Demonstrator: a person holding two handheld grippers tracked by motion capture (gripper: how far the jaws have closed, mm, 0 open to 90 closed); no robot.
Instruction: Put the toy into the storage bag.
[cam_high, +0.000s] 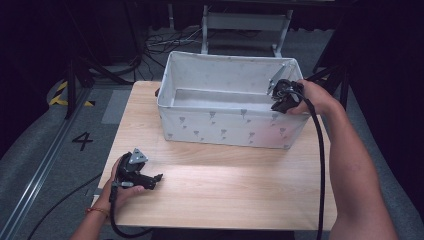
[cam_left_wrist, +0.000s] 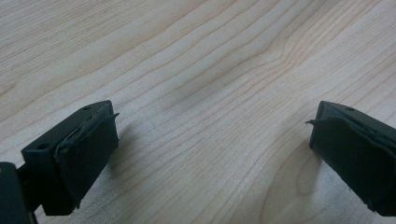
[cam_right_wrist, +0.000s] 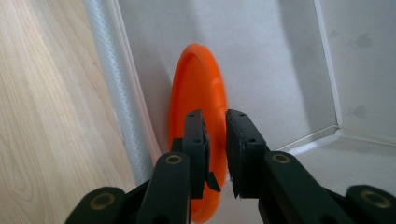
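Pale wood bench carries a white fabric bin toward twelve o'clock. Inside it, an orange disc stands on edge against the wall, between the right gripper's narrowly parted jaws. At seven o'clock the left gripper rests wide open.

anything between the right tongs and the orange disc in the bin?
Nothing visible. In the right gripper view the right tongs reach inside the white fabric bin, and the orange disc stands on edge against the bin wall directly behind the nearly closed jaws. A narrow gap shows between the jaws; nothing is gripped.
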